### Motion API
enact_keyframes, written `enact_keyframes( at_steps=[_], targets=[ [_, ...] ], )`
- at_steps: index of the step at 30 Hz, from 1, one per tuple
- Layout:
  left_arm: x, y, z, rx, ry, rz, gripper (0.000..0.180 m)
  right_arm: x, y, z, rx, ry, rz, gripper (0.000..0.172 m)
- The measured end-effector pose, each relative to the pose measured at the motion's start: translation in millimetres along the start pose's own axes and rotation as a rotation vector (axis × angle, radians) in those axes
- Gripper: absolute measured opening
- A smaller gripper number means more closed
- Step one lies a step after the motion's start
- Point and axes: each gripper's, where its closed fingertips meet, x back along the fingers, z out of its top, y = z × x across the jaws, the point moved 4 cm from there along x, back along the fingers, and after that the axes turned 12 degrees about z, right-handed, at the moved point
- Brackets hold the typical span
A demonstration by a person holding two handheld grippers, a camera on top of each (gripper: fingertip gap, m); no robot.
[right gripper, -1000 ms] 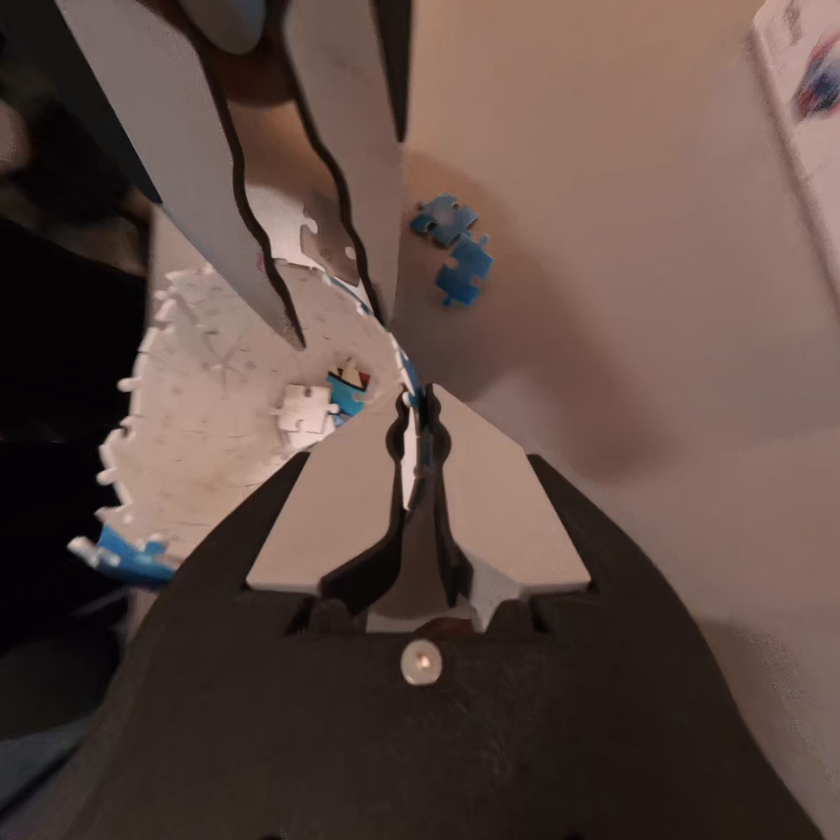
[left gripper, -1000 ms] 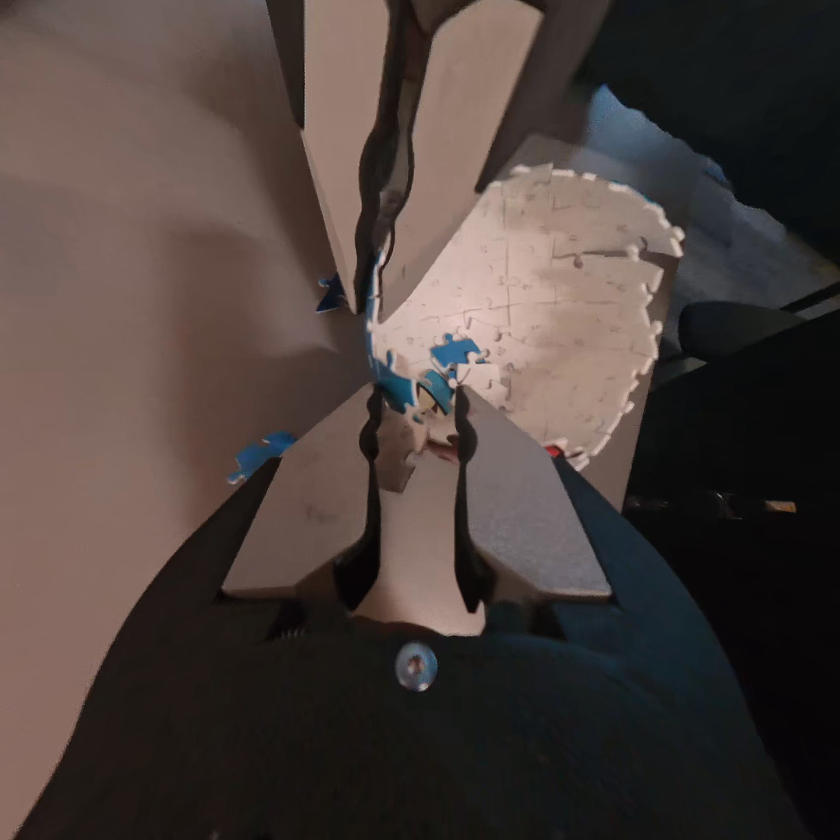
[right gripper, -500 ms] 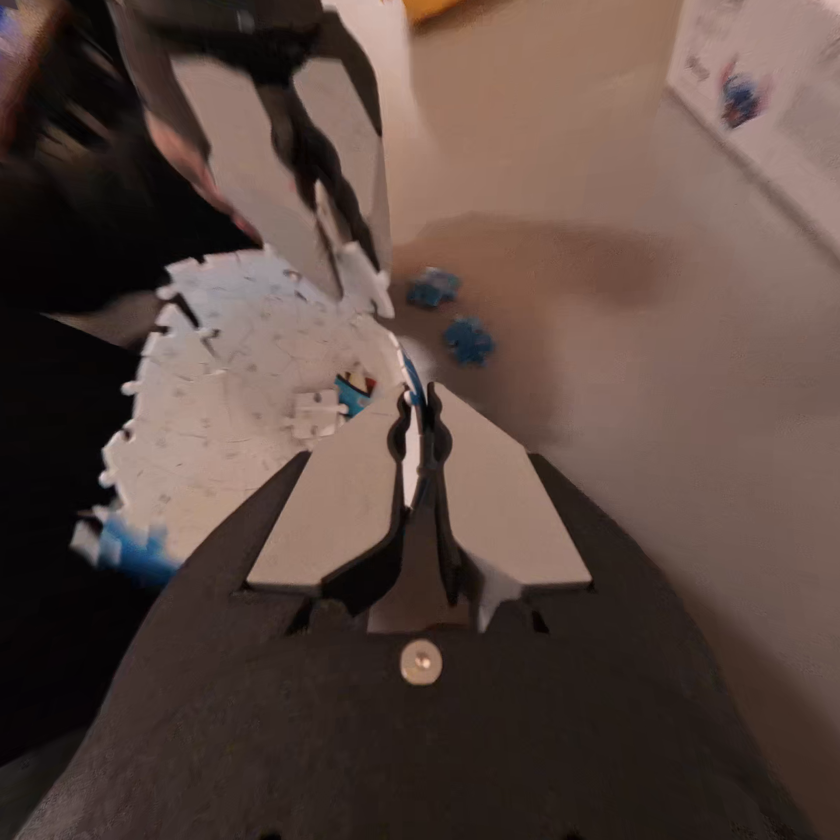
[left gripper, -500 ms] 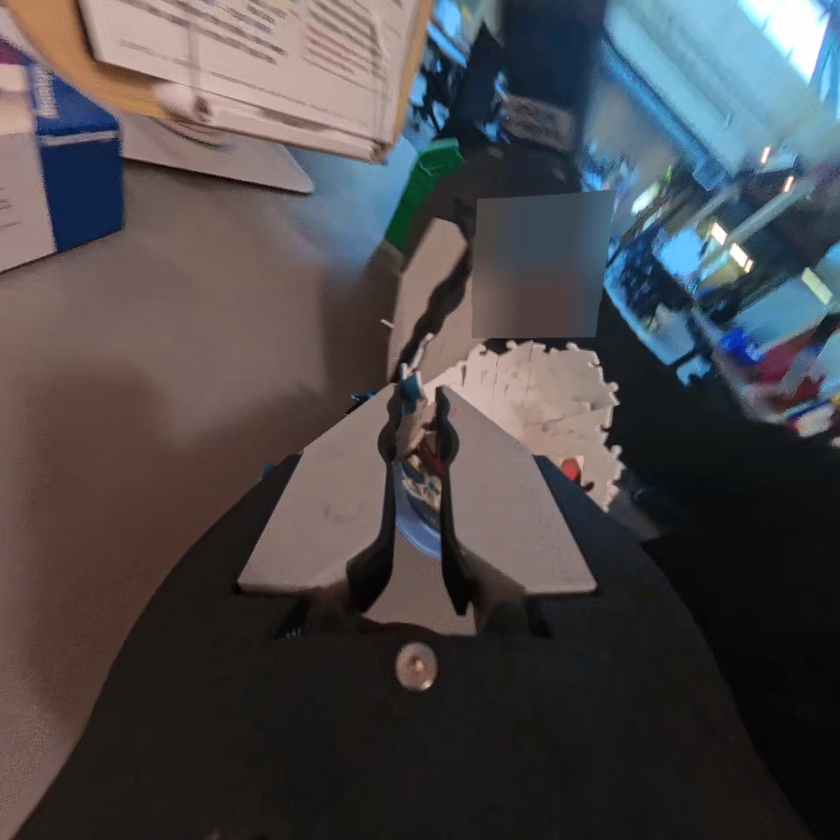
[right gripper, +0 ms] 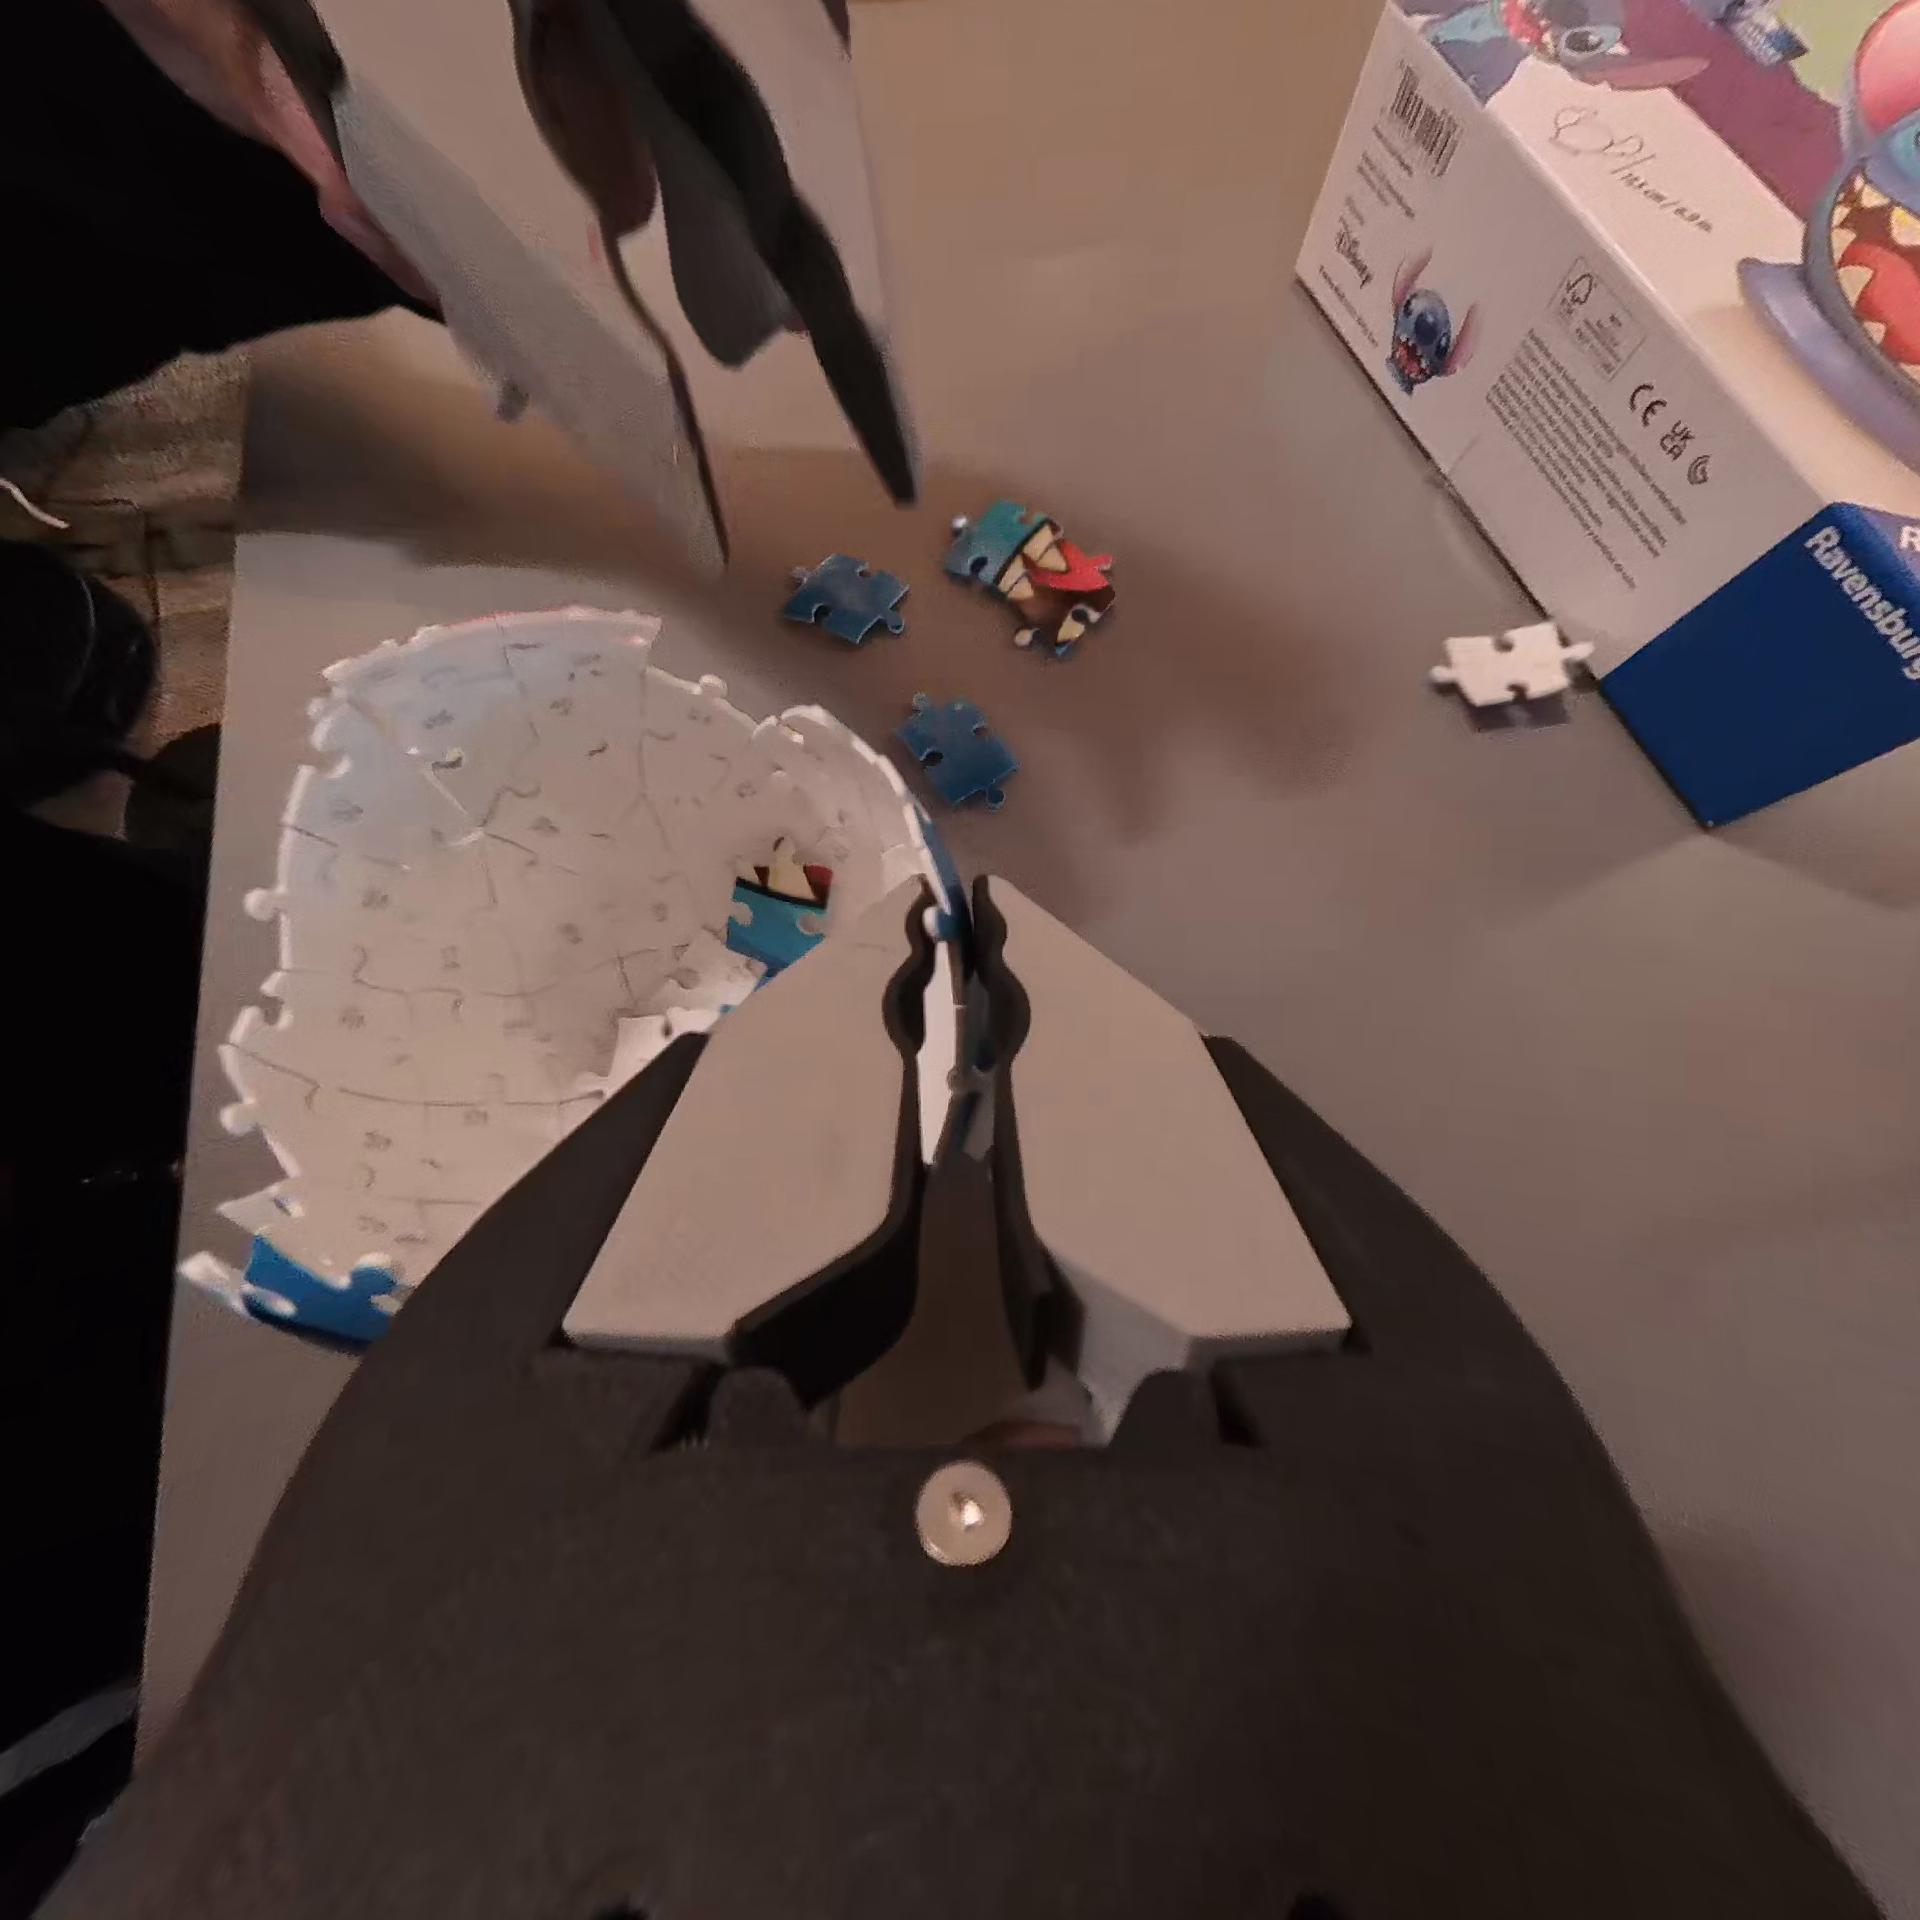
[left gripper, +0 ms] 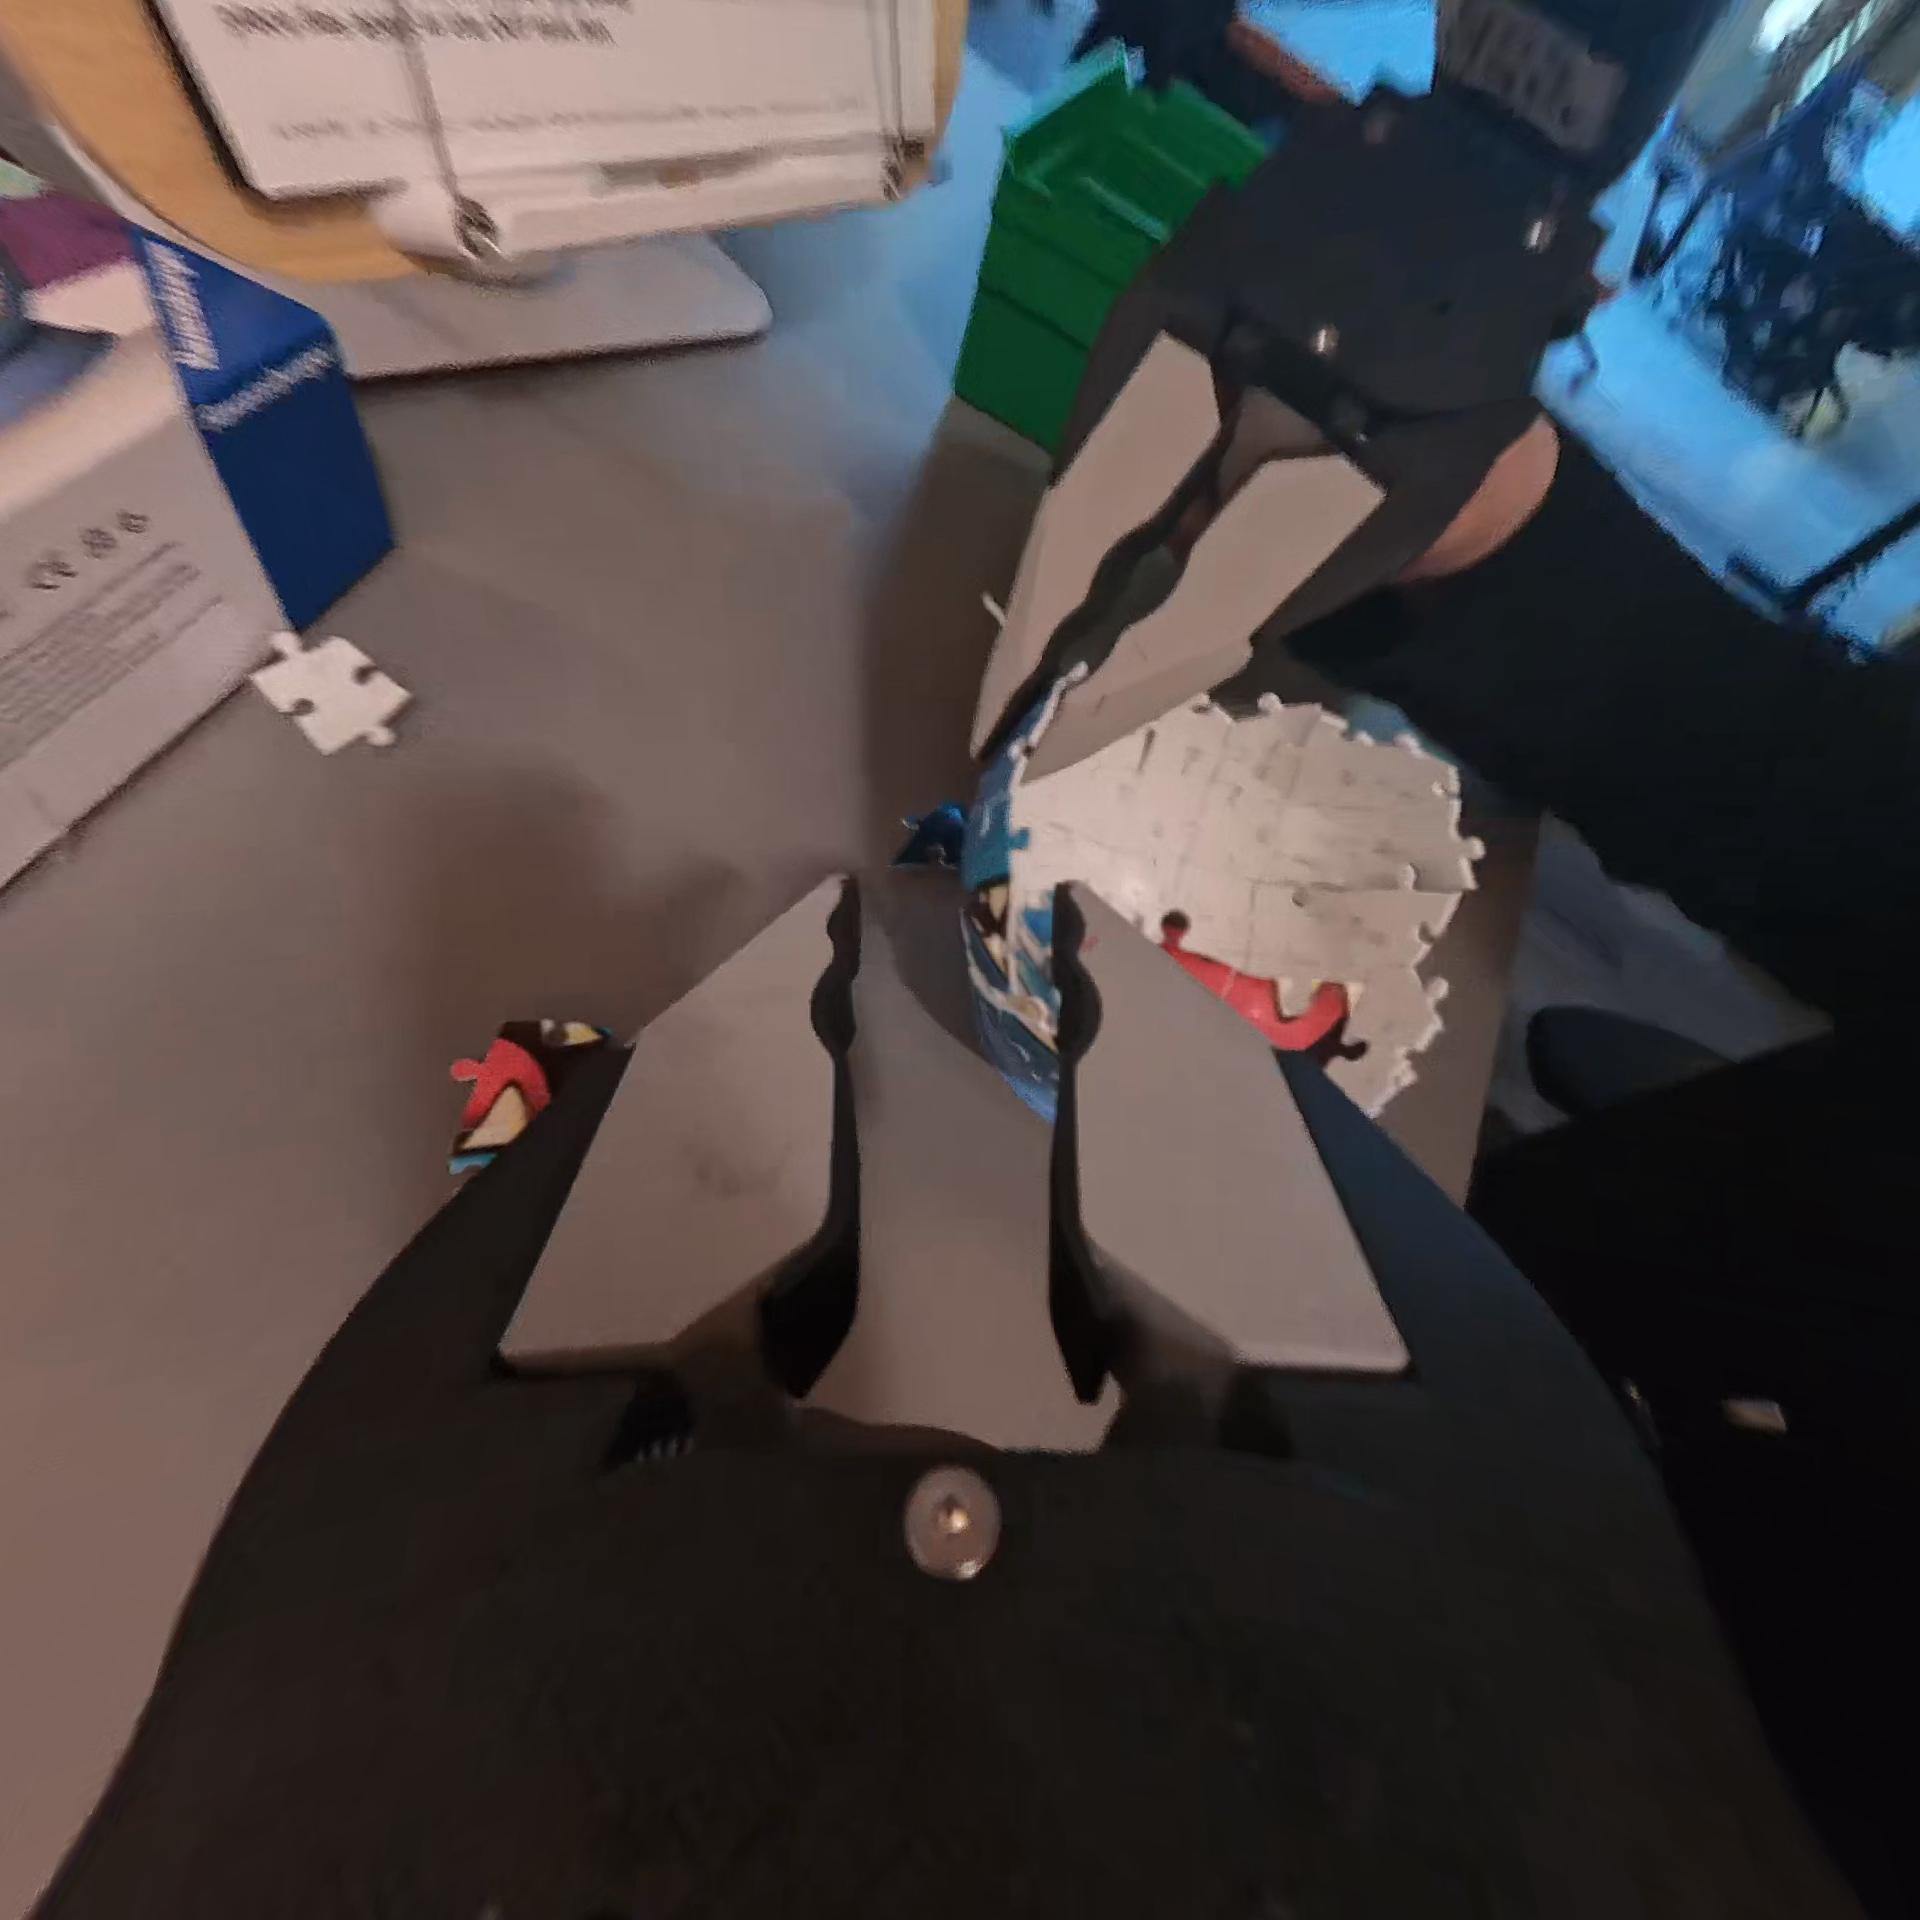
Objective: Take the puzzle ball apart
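The right gripper (right gripper: 958, 914) was seen with its fingers pinched on the rim of a curved puzzle shell (right gripper: 499, 914), one pad inside against the white face, the other outside against the blue face. The shell, a half-built bowl of joined pieces, sat near the counter (right gripper: 1351, 1039) edge closest to the person, its open white inside turned up. A single coloured piece (right gripper: 779, 899), blue with a red and cream pattern, lay inside the bowl just beside the fingertips.

The left gripper (left gripper: 956, 914) was held above the counter with its fingers spread and nothing between them. Beyond its fingertips the blue outer wall of the shell (left gripper: 1247, 862) was seen, close but not touched. In the right wrist view the left gripper showed blurred at the top, well above the loose pieces.

Loose pieces noted on the counter beyond the shell: two blue pieces (right gripper: 847, 601) and (right gripper: 958, 750), and a small joined cluster (right gripper: 1039, 582) in teal, red and cream. A white piece (right gripper: 1512, 665), face down, lay just beside the blue end of a puzzle box (right gripper: 1558, 343) toward the far right corner.

In the left wrist view a clipboard with papers (left gripper: 561, 104) stood at the far edge, with green bins (left gripper: 1091, 260) behind the right gripper. A dark sleeve (left gripper: 1662, 727) was seen past the near edge.
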Motion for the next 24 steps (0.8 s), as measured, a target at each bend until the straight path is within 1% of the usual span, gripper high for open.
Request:
enact_keyframes(
  at_steps=[1,3,4,5,8,10,13,15,16,17,18,19,21,22,23,24],
  targets=[
    [-6.5,2.9,-2.8,-0.035,-0.045,-0.003,0.035,0.6,1.6,0.5,-0.008,0.011,-0.01,0.003],
    [-22.4,4.6,-11.6,-0.091,-0.142,-0.002,0.028,1.1,3.2,2.2,-0.04,0.044,-0.009,0.004],
    [-29.2,5.7,-16.8,-0.11,-0.194,-0.015,0.022,1.0,3.1,2.9,-0.051,0.064,0.0,0.004],
    [-34.1,9.1,-19.7,-0.134,-0.22,-0.036,0.009,0.4,3.6,1.8,-0.055,0.069,-0.004,0.004],
    [-41.6,10.7,-21.4,-0.222,-0.198,0.015,0.006,0.1,2.6,-0.7,-0.009,0.08,-0.045,0.003],
    [-41.6,11.7,-18.2,-0.272,-0.142,0.045,0.003,1.9,-3.1,2.4,0.013,0.096,-0.006,0.008],
    [-39.6,16.5,-19.5,-0.376,-0.139,0.056,0.002,0.7,-9.3,4.2,0.054,0.024,0.067,0.016],
    [-37.6,17.7,-19.6,-0.43,-0.16,0.064,0.002,-1.4,-8.8,5.5,0.053,-0.016,0.097,0.012],
    [-35.7,20.6,-20.0,-0.489,-0.151,0.054,0.0,-1.4,-7.7,4.8,0.006,-0.02,0.157,0.005],
    [-33.7,23.8,-20.5,-0.552,-0.131,0.045,0.0,-0.9,-5.9,3.9,-0.096,-0.009,0.258,0.005],
    [-32.1,26.0,-19.5,-0.569,-0.109,0.041,0.0,-0.2,-2.4,3.1,-0.208,0.019,0.361,0.006],
    [-30.8,25.5,-16.7,-0.553,-0.086,0.044,0.0,0.3,2.1,2.7,-0.272,0.065,0.429,0.006],
    [-26.3,23.1,-7.9,-0.48,0.01,0.011,0.001,3.7,5.9,4.5,-0.269,0.163,0.473,0.005],
    [-24.1,20.5,-3.7,-0.379,0.049,-0.03,0.0,5.2,5.6,5.8,-0.225,0.191,0.443,0.004],
    [-22.9,15.3,-0.9,-0.228,0.054,-0.082,0.0,5.0,5.0,5.4,-0.17,0.186,0.385,0.002],
    [-22.9,10.1,-1.0,-0.061,0.027,-0.155,0.001,2.8,3.2,3.6,-0.115,0.153,0.325,0.001]
  ],
)
